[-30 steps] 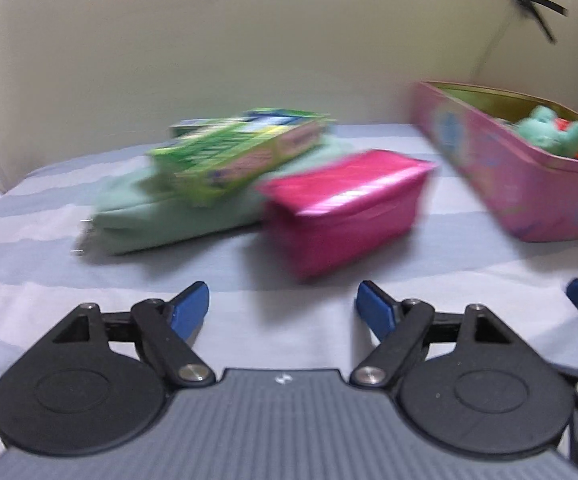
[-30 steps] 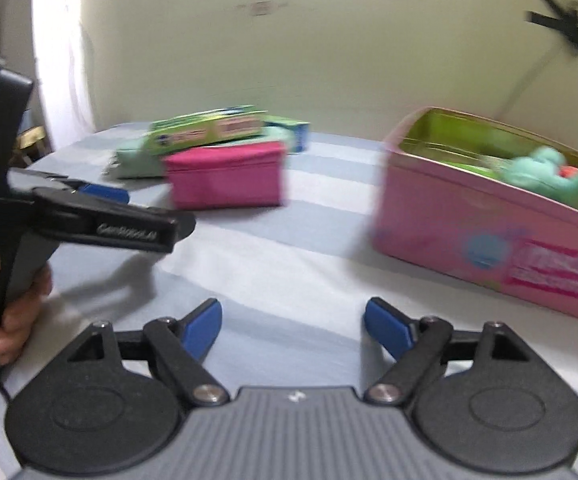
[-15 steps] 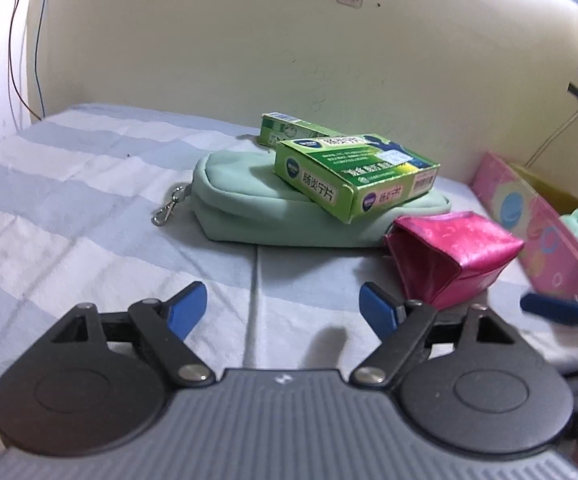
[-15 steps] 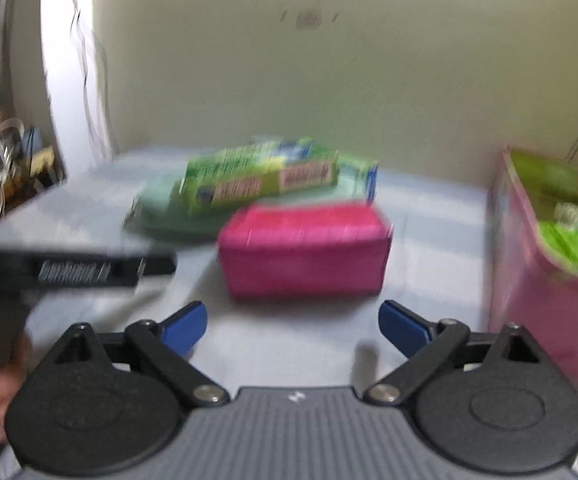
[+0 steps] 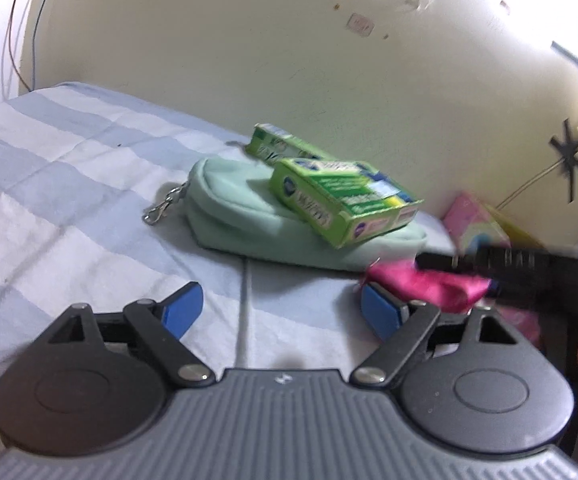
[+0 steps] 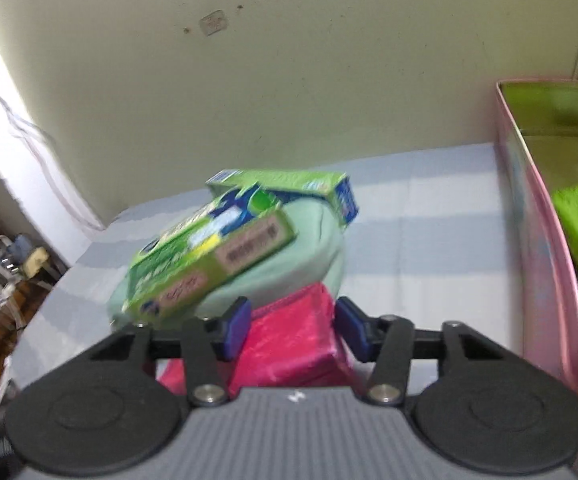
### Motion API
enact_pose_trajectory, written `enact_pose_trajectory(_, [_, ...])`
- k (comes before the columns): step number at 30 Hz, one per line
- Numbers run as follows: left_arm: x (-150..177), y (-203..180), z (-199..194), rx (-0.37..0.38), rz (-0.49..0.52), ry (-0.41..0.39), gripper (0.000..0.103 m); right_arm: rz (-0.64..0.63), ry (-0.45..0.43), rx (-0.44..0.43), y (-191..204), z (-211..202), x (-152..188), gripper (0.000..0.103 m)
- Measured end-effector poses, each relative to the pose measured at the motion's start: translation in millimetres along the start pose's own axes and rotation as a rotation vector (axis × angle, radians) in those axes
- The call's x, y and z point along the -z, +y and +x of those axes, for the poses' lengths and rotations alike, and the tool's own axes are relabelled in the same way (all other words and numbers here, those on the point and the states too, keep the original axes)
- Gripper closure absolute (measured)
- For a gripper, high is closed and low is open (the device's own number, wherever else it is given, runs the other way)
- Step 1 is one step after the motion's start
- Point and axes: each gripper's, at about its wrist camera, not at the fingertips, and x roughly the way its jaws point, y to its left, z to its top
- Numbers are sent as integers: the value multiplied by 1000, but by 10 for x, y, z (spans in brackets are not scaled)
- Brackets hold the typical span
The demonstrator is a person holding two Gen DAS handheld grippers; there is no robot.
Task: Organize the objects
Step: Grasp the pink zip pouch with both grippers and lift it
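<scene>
Pink pouch [image 6: 293, 340] lengthwise between right gripper [image 6: 291, 326] fingers (just closing)

Blue-and-white striped bedsheet [image 5: 69, 184] spread across the bed, cream wall [image 5: 249, 60] met at its far edge, small plate [image 6: 213, 23] fixed on the wall, thin cables [image 5: 21, 32] hung at the left corner, cluttered items [image 6: 5, 272] seen beyond the bed's left edge
</scene>
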Motion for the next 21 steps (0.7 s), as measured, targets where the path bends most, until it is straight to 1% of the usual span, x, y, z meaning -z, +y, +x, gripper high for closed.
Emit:
enact_pose_trajectory(2, [2,-9,-38,39,-4,-17,15,-32,-21,-23,-3,-186,194,60])
enact_pose_trajectory(6, [10,-24,-97,131,-23,-35,15,-107,-109,-72,18,-594,573,61])
enact_pose_trajectory(9, [37,-66,-76,197,-17,-8,15,-132,-156,-92,2,-882,778,60])
enact_pose_trajectory(12, [67,-107,-19,283,-20,42,15,-116,-135,-110,-11,-1024,896,57])
enact_pose_trajectory(15, [97,-142,-29,370,-31,62,16,-117,-98,-126,13,-1059,978,56])
enact_pose_trajectory(17, [134,-190,-93,376,-17,52,16,-156,-94,-100,61,-1075,1057,56])
enact_pose_trajectory(20, [205,-244,-269,382,-3,17,16,-165,-96,-107,45,-1149,1074,55])
enact_pose_trajectory(21, [236,-260,-307,384,-7,20,16,-164,-93,-111,39,-1174,1070,52])
